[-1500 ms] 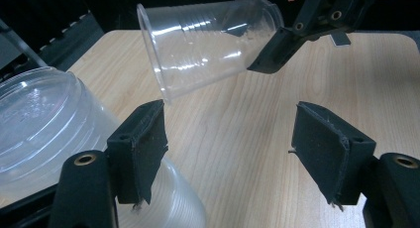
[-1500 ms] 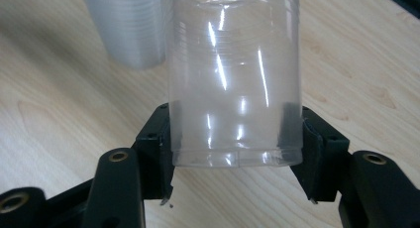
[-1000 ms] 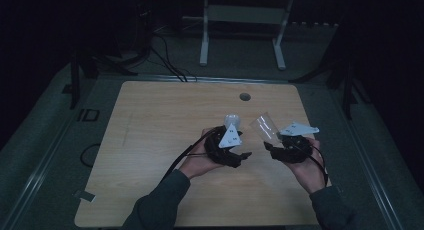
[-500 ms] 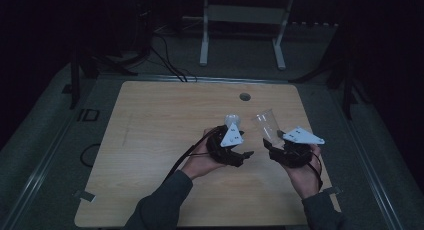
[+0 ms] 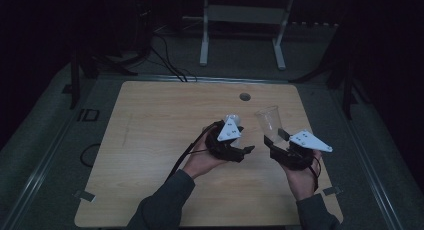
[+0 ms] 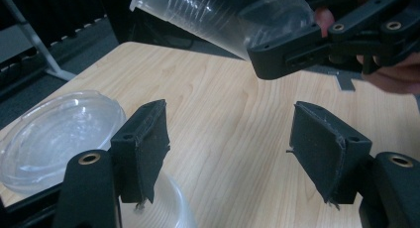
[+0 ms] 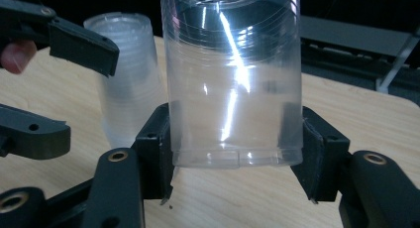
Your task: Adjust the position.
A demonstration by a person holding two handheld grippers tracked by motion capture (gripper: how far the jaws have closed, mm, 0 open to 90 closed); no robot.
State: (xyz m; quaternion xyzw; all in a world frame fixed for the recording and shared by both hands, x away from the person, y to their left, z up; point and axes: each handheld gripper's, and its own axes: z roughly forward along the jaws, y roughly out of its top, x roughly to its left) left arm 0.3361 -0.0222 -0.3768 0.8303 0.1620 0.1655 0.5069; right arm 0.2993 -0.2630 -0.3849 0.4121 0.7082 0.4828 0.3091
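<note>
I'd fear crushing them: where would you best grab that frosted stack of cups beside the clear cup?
Probably across the side wall of the stack of cups, coming in level from the side. It stands upright on the table, seemingly bottoms up, so its round wall faces outward. Nesting should stiffen that wall, most near the closed upper end.

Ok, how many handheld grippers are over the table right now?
2. The left gripper is above the middle of the table, jaws open; the right gripper is beside it, jaws shut on a clear cup.
</note>
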